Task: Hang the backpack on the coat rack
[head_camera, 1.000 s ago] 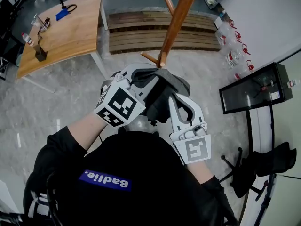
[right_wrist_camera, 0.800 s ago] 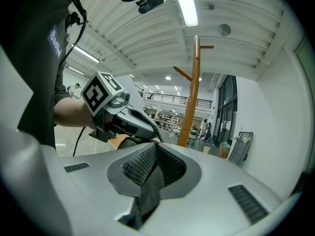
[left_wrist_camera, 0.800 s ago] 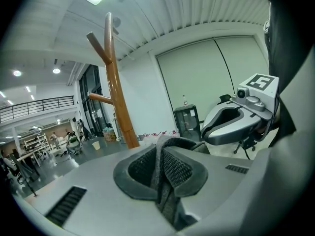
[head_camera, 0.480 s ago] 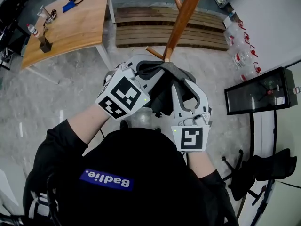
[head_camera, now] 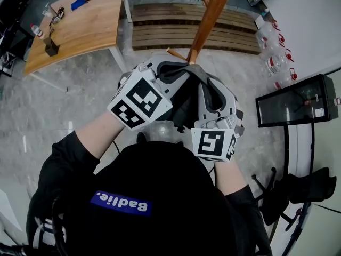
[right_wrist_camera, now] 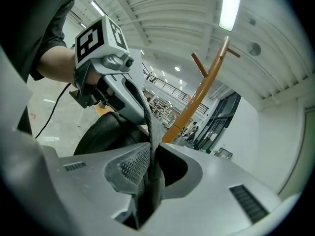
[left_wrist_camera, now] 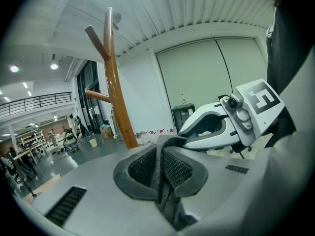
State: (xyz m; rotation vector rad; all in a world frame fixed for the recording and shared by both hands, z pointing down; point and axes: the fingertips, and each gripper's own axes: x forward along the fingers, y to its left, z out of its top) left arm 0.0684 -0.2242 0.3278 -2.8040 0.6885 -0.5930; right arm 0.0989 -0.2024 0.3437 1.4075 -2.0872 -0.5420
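Holding a dark grey fabric backpack (head_camera: 184,104) up on the near side of the tall brown wooden coat rack (head_camera: 210,15), close to one of its short angled pegs; whether touching it, cannot tell. Pinching a grey woven strap (left_wrist_camera: 165,144) of that backpack with the white left gripper (left_wrist_camera: 161,173), jaws shut tight on the webbing, dark mesh pads pressed against it from both sides. Pinching the same strap with the white right gripper (right_wrist_camera: 150,173), jaws likewise closed on it, with the band stretched from there straight across to the left gripper. Side by side and nearly touching on the near side of the rack, with the dark bulk of the bag hanging between and beneath. Left of the rack, a light wooden table (head_camera: 80,25) carrying a few small items. Behind the rack, a low slatted wooden platform (head_camera: 181,33). Right of the rack, a black glass-fronted cabinet (head_camera: 295,103).
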